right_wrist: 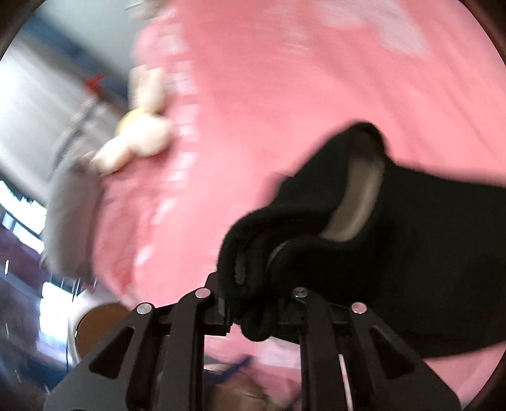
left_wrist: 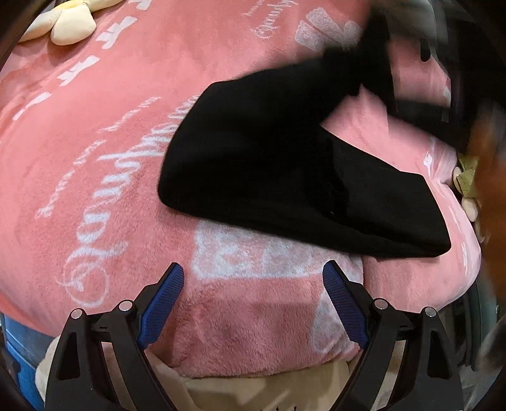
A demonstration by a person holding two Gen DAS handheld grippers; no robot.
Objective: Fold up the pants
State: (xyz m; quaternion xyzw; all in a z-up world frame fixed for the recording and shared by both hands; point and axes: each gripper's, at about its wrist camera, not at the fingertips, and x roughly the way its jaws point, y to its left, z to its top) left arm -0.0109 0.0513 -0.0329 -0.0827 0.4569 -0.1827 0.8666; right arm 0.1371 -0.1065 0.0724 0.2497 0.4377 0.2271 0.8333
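Black pants [left_wrist: 268, 158] lie partly folded on a pink blanket [left_wrist: 95, 158] with white lettering. My left gripper [left_wrist: 253, 300] is open and empty, its blue pads [left_wrist: 161, 303] just short of the pants' near edge. In the right wrist view my right gripper [right_wrist: 253, 309] is shut on a bunched edge of the black pants [right_wrist: 411, 253] and holds it lifted; a grey inner lining [right_wrist: 357, 202] shows. The right gripper appears as a dark blur at the top right of the left wrist view [left_wrist: 442, 63].
A cream plush flower [left_wrist: 69, 22] lies on the blanket at the far left, also in the right wrist view [right_wrist: 139, 142]. A pink pillow [left_wrist: 427, 268] sits at the right. The blanket's near edge [left_wrist: 253, 363] overhangs cream fabric.
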